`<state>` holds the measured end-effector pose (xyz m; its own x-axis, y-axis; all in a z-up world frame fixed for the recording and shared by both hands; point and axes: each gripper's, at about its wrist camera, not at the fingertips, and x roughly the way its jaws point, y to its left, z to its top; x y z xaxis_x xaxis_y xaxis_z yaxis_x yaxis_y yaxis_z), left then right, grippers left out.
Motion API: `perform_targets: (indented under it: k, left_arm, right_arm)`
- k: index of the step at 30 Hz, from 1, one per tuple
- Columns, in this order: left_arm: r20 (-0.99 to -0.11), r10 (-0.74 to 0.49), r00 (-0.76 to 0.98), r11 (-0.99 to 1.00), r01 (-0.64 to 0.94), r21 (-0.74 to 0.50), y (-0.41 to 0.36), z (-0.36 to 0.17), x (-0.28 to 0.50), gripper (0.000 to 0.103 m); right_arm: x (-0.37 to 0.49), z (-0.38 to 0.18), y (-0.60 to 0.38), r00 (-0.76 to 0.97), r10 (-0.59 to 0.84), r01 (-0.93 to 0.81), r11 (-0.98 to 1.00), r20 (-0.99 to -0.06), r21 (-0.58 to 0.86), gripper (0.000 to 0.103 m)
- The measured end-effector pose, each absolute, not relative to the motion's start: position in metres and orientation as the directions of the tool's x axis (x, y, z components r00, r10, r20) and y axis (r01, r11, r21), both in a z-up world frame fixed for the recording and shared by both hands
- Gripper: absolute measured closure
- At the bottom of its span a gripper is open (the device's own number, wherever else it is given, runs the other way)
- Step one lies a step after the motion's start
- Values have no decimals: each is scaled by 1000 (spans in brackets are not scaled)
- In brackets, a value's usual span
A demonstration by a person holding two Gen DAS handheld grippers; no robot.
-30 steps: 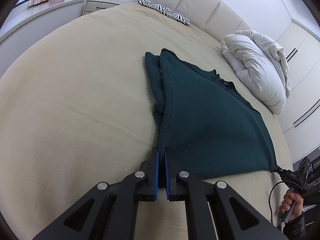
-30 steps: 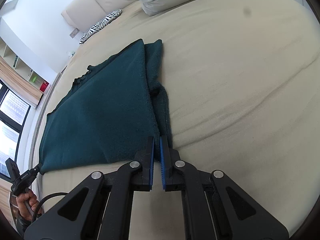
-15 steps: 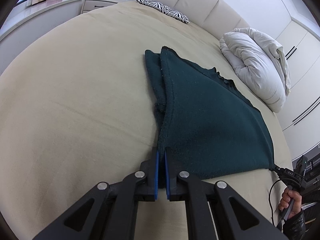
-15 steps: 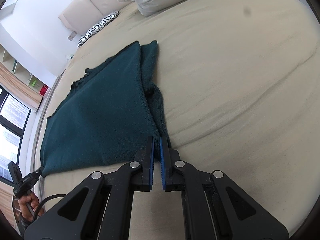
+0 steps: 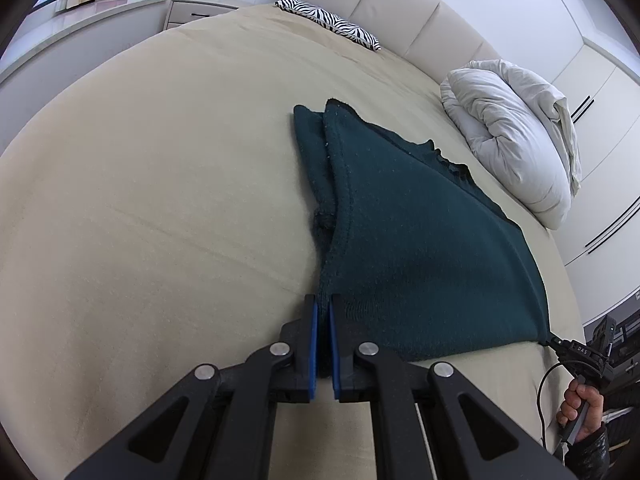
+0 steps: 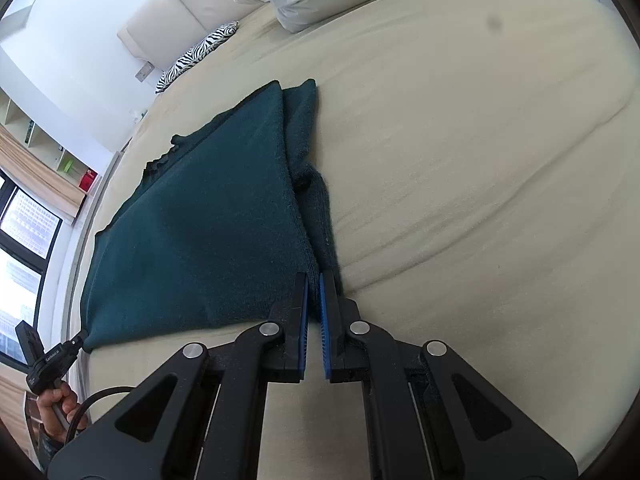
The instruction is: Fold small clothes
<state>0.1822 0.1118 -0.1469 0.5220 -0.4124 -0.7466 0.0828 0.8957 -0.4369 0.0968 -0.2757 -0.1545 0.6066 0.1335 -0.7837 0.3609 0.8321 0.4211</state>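
Item: dark green knit garment (image 5: 420,248), spread on beige bed (image 5: 160,200).
Left gripper (image 5: 322,312): my jaws clamped on near hem corner.
Right gripper (image 6: 314,280): clamped on opposite corner.
Advice: carry both corners level, hem taut.

Open bed (image 5: 140,200) lies bare to the left of the sweater (image 5: 420,248) and, in the right wrist view, to its right (image 6: 480,160); a claw could pass freely on both sides. Beyond the sweater a duvet (image 5: 516,140) bulks near the headboard (image 5: 420,20), well apart from a zebra pillow (image 5: 332,26); between them the bed is clear.
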Motion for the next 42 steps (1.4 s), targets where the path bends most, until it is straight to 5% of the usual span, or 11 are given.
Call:
perform_targets:
  k: [13,15,16,17,21,26,32,34,37,42]
  left_arm:
    - [-731,-424,534,881,56,-470,120,-144,171,92]
    - [-737,-373,564,908,58,-416,118,-131,164,93]
    - [-731,-340,592,923,62,-379,116,-119,161,95]
    - [-719,-327,614,930,72,-361,114,-109,159,95]
    - [-668,-321,672,945,175,-278,72,-71,178,94]
    - [-646,-327,690,942,295,-161,-11,-66,226,89]
    - [-732,-226,643,963,260,-69,-45,-117,285,89]
    - [-745,-221,630,969,231,-91,-30,-134,289,89]
    - [-722,-289,629,956,224,-188,-4,-145,286,87]
    - [-717,-286,636,958,210,-196,9,-143,281,89]
  right_arm:
    - [95,-153,-277,606,170,353,818,-777,454,97]
    - [92,-147,-281,610,183,348,812,-771,468,87]
    - [88,-140,-284,604,158,372,811,-781,452,69]
    - [83,-136,-289,610,132,397,802,-782,446,64]
    - [79,-98,-292,696,88,379,798,-713,469,64]
    - [151,-84,-230,702,324,145,807,-634,572,64]
    - [245,-119,-156,618,537,22,718,-574,695,64]
    - [260,-139,-156,606,503,75,734,-616,675,70]
    - [249,-156,-188,665,536,83,639,-519,765,85]
    - [196,-166,-269,817,409,165,510,-406,844,92]
